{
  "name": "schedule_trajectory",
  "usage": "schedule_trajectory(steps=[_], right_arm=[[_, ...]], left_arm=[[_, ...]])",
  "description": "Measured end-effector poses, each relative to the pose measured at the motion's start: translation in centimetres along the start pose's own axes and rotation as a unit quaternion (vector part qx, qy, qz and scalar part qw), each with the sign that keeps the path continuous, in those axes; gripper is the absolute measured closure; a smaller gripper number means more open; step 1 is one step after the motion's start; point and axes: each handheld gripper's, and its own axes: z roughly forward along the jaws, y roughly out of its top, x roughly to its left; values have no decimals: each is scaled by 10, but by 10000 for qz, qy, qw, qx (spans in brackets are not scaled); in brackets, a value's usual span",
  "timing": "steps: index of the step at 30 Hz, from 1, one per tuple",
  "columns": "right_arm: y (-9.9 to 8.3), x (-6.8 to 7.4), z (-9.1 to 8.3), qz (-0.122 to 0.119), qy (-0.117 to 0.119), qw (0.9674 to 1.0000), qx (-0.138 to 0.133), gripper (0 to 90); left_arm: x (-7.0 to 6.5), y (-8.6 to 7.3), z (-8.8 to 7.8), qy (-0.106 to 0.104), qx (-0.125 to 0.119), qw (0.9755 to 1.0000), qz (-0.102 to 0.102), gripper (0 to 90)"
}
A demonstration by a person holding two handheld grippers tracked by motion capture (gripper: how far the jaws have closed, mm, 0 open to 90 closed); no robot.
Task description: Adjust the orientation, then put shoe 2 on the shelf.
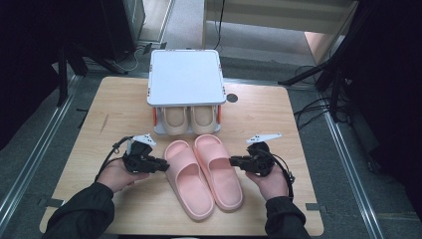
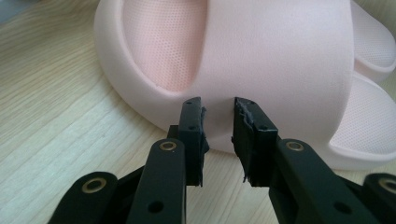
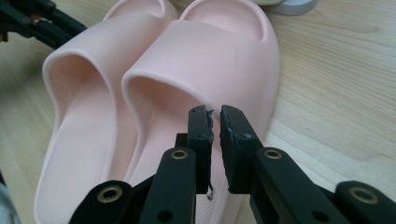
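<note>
Two pink slippers lie side by side on the wooden table (image 1: 124, 104), toes toward the rack: the left slipper (image 1: 191, 186) and the right slipper (image 1: 219, 169). My left gripper (image 1: 166, 163) points at the left slipper's outer side. In the left gripper view its jaws (image 2: 218, 105) stand apart, tips against the strap (image 2: 261, 56), nothing between them. My right gripper (image 1: 232, 160) meets the right slipper's outer side. In the right gripper view its jaws (image 3: 213, 112) leave a narrow slit at the strap's edge (image 3: 224, 56).
A white two-level rack (image 1: 185, 77) stands at the table's far middle, with a beige pair of slippers (image 1: 189, 119) on its lower level. A small black disc (image 1: 232, 98) lies right of it. Dark stands and cables flank the table.
</note>
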Motion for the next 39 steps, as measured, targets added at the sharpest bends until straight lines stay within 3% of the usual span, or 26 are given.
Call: schedule_trajectory(steps=[11,15,28,37,39], right_arm=[[1,-6,3,59,-22,10000,-4,834],[1,-6,0,85,0,9999,-56,812],[0,6,-1,-128,141,9995,-243,750],[-3,17,3,-212,241,9992,-252,714],[-3,20,5,-210,251,9992,-251,698]], left_arm=[[-1,1,1,-110,21,9999,-45,708],[-2,3,-1,-28,61,9999,-124,685],[2,5,-25,-41,-449,9984,-326,682],[7,7,-34,48,-473,9983,-341,649],[9,7,-37,40,-503,9978,-421,631]])
